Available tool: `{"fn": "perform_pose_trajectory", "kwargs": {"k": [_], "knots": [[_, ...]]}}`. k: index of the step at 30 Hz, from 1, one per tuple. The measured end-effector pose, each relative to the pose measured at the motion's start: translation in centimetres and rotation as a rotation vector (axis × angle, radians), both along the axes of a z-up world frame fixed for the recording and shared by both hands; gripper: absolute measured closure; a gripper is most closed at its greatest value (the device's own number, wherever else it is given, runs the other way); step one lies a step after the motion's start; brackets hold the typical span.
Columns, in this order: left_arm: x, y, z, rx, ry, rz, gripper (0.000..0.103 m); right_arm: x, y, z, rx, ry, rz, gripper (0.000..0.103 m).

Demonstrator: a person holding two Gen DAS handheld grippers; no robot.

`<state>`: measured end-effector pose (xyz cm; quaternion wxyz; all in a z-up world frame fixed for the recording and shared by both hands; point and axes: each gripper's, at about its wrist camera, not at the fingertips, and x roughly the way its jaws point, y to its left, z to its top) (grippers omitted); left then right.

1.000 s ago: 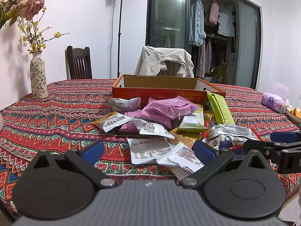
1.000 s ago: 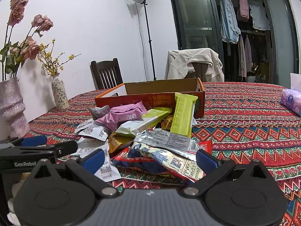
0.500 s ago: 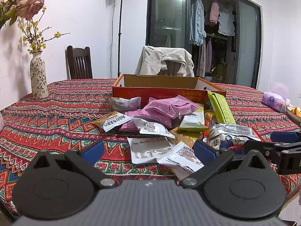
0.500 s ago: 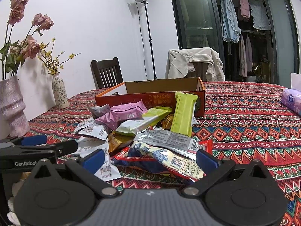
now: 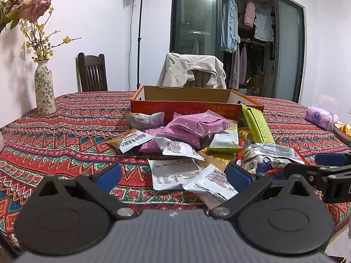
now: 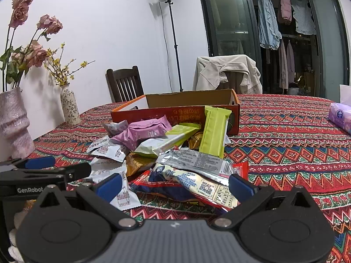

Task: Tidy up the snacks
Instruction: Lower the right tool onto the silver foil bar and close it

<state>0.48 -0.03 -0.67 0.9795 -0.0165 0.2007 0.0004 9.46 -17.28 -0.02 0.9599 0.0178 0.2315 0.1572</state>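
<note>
Snack packets (image 5: pixel 193 135) — heaped before box (image 5: pixel 188 107)

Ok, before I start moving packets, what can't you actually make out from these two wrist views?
- Inside of the orange cardboard box: both views, hidden by its near wall.
- Snacks low in the pile of wrapped snack packets: both views, covered by upper wrappers.
- Shallow dish of orange pieces: left wrist view, cut off by the right edge.
- Small print on the white sachet: too small to read.
- Table edge nearest the camera: hidden by each gripper's body.
</note>
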Motion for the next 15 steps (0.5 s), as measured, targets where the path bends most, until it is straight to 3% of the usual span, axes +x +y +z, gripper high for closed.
{"fn": "perform_pose_trajectory", "kwargs": {"k": [10,15], "knots": [[0.3,0.2,0.0,0.0,0.006,0.003,0.0,0.5,0.0,-0.3,-0.023,0.005,-0.012,0.0],[0.6,0.5,0.1,-0.009,0.016,0.003,0.0,1.1,0.0,-0.4,-0.116,-0.01,-0.029,0.0]]}}
